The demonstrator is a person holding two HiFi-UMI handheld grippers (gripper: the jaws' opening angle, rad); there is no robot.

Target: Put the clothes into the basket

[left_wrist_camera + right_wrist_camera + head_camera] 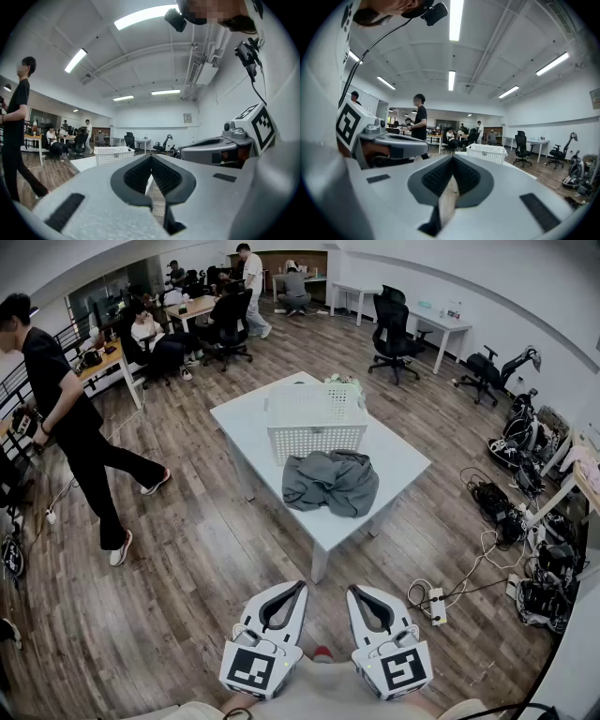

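Note:
A grey garment (331,481) lies crumpled on the white table (398,460), right in front of the white perforated basket (316,421). A pale cloth shows just behind the basket's far rim. Both grippers hover low over the floor, well short of the table's near corner. My left gripper (301,584) is shut and holds nothing. My right gripper (351,589) is shut and empty too, side by side with the left. The basket (114,154) appears small beyond the left jaws, and the basket (487,152) also shows past the right jaws.
A person in black (66,418) walks over the wood floor to the left of the table. Office chairs (394,332) and desks with seated people fill the back. Cables and a power strip (436,604) lie on the floor at right, beside bags along the wall.

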